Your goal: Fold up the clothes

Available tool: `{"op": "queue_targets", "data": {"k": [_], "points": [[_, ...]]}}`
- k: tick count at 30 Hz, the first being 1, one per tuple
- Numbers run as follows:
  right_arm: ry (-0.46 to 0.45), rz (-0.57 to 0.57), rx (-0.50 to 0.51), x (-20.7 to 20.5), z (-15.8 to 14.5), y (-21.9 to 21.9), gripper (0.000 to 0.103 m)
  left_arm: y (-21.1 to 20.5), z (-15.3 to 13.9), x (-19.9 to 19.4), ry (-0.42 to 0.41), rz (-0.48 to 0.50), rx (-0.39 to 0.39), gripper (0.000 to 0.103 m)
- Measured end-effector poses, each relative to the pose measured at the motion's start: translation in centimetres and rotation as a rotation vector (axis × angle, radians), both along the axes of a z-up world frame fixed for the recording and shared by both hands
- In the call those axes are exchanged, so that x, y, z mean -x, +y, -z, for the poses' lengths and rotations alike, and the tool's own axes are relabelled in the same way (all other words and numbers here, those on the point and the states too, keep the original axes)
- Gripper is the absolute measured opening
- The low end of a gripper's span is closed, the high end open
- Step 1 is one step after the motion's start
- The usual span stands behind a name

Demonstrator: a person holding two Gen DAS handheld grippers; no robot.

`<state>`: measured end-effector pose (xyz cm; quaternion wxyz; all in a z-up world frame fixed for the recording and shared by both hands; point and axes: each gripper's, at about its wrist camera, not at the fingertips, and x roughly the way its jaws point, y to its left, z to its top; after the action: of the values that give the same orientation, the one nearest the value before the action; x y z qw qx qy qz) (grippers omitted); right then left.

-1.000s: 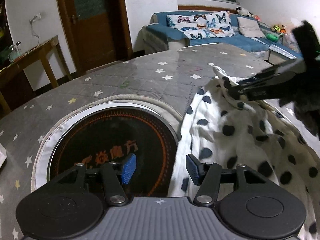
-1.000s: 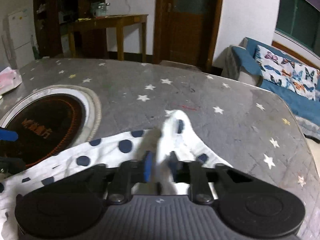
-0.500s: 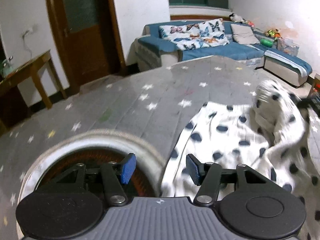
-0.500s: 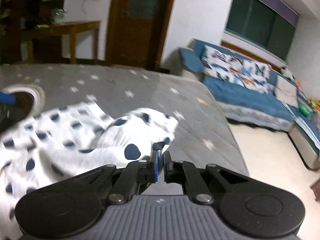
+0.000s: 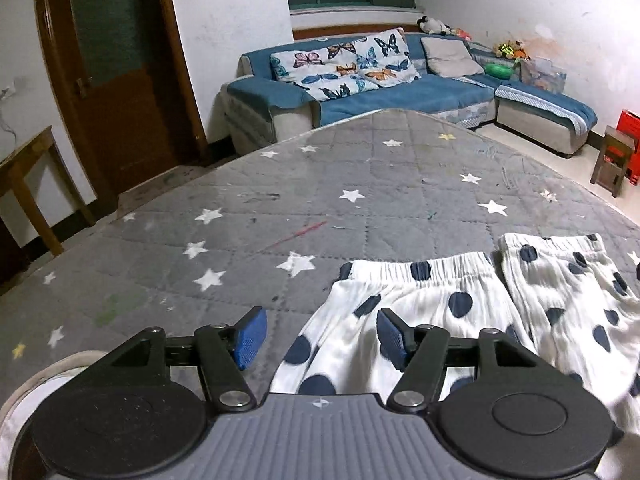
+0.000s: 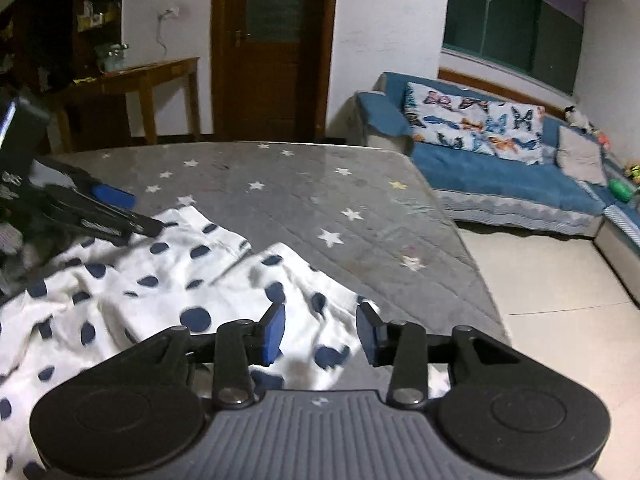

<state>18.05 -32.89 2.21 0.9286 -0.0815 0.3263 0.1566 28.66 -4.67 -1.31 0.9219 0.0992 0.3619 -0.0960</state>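
Observation:
White shorts with navy dots (image 5: 472, 312) lie spread on the grey star-print table cover (image 5: 320, 208), elastic waistband toward the far side. My left gripper (image 5: 320, 338) hovers over the garment's left edge, jaws opening, nothing pinched between the blue pads. In the right wrist view the same garment (image 6: 168, 288) lies rumpled, its right corner under my right gripper (image 6: 320, 332). The right jaws are opening and the pads stand clear of the cloth. The left gripper (image 6: 116, 212) shows at the far left of that view, over the cloth.
A round hotplate rim (image 5: 28, 384) peeks out at the lower left. The table's right edge (image 6: 472, 264) drops to a tiled floor. A blue sofa (image 5: 400, 92), a wooden door (image 6: 272, 48), a side table (image 6: 152, 76) and a red stool (image 5: 616, 156) stand around the room.
The right gripper carried a pinched corner of the cloth rightward, then let it go and opened. The left gripper swung right off the hotplate to the garment's left edge. The garment now lies flatter.

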Motion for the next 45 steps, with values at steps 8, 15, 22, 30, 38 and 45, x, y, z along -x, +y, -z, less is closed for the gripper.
{"op": "queue_targets", "data": {"k": [8,15,22,30,38,45], "points": [[0.078,-0.083,0.002,-3.4,1.7,2.0,0.046,-0.2,1.0,-1.2,0.001,0.027,-0.017,0.011],[0.129,-0.119,0.016,-5.6,3.4,4.2,0.052,4.6,0.7,-2.1,-0.04,-0.148,-0.062,0.007],[0.117,-0.127,-0.01,-8.8,4.3,5.5,0.057,10.7,0.8,-3.4,-0.036,-0.303,-0.091,0.007],[0.091,-0.131,-0.014,-14.2,4.7,8.0,0.061,14.9,1.3,-4.2,-0.037,-0.396,-0.175,0.007],[0.032,-0.137,0.051,-17.5,4.6,10.9,0.067,16.6,1.5,-5.0,-0.056,-0.462,-0.212,0.015],[0.027,-0.182,0.04,-14.6,3.0,10.1,0.076,15.5,-0.1,-3.0,-0.083,-0.416,-0.167,0.054]]}}
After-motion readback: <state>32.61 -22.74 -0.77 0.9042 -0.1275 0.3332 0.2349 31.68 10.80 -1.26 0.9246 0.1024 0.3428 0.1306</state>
